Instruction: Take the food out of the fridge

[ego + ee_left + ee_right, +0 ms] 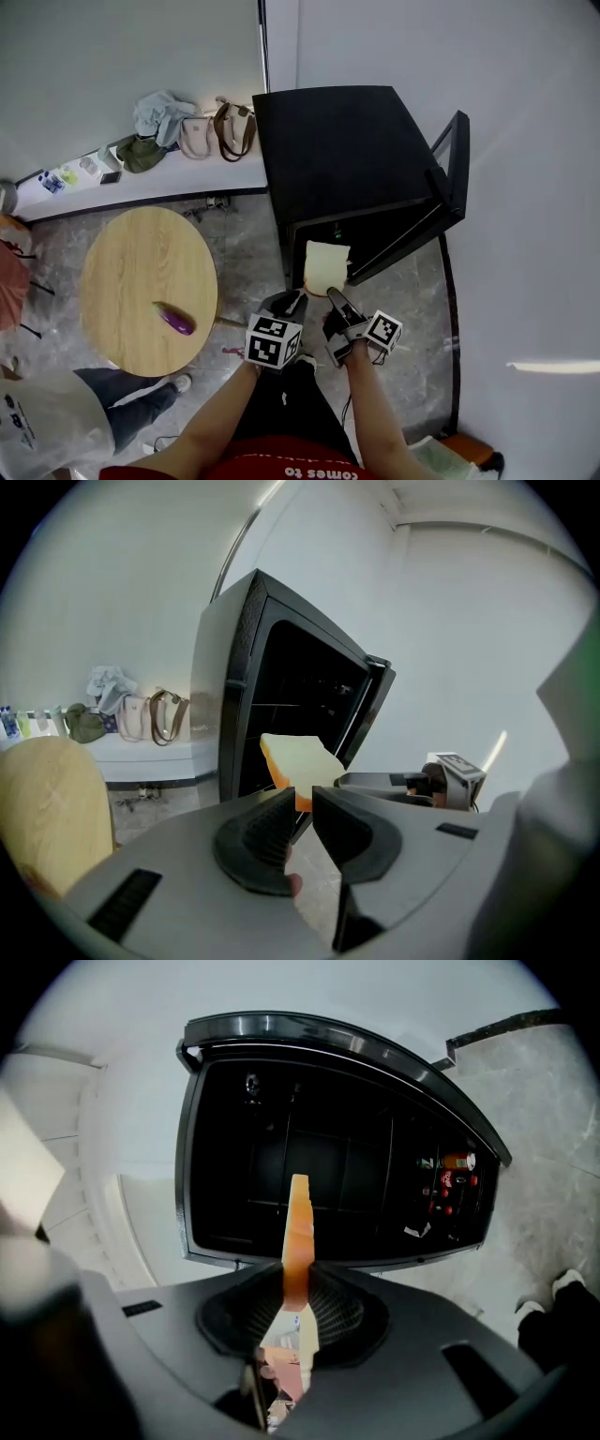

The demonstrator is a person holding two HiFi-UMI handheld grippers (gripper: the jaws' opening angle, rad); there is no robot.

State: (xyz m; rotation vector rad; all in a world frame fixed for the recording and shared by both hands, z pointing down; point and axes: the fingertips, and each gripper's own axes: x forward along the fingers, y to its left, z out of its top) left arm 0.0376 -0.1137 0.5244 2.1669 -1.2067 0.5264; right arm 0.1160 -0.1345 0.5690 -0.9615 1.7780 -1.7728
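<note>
A grey stone floor (pixel 234 234) and white walls frame a black fridge (pixel 347 150), whose door (pixel 450 187) stands open. A round table (pixel 141 281) with an eggplant (pixel 175 320) on it stands well to its left. The bread (pixel 327 265) is out of the fridge, in the air just before the opening. The right gripper (pixel 335 298) pinches it by one edge, while the left gripper (pixel 287 302) sits just beside it, jaws narrowly apart with nothing between them. Since only the near rim of the slice is clamped and the rest juts out unsupported, the likely failure is that it pivots or slides from the pads. A quick swing toward the table or a knock against the door could cause that. The left gripper is also close enough to bump it. The right gripper view alone shows the bread (pixel 298 1232) edge-on with the pads pressing both faces. Only there do small red-labelled containers (pixel 452 1181) show at one side of the dark interior, so more may remain to fetch. The left gripper view instead shows the bread's (pixel 298 759) pale broad face and how far it overhangs the right gripper (pixel 345 781). Only the head view shows the table.
</note>
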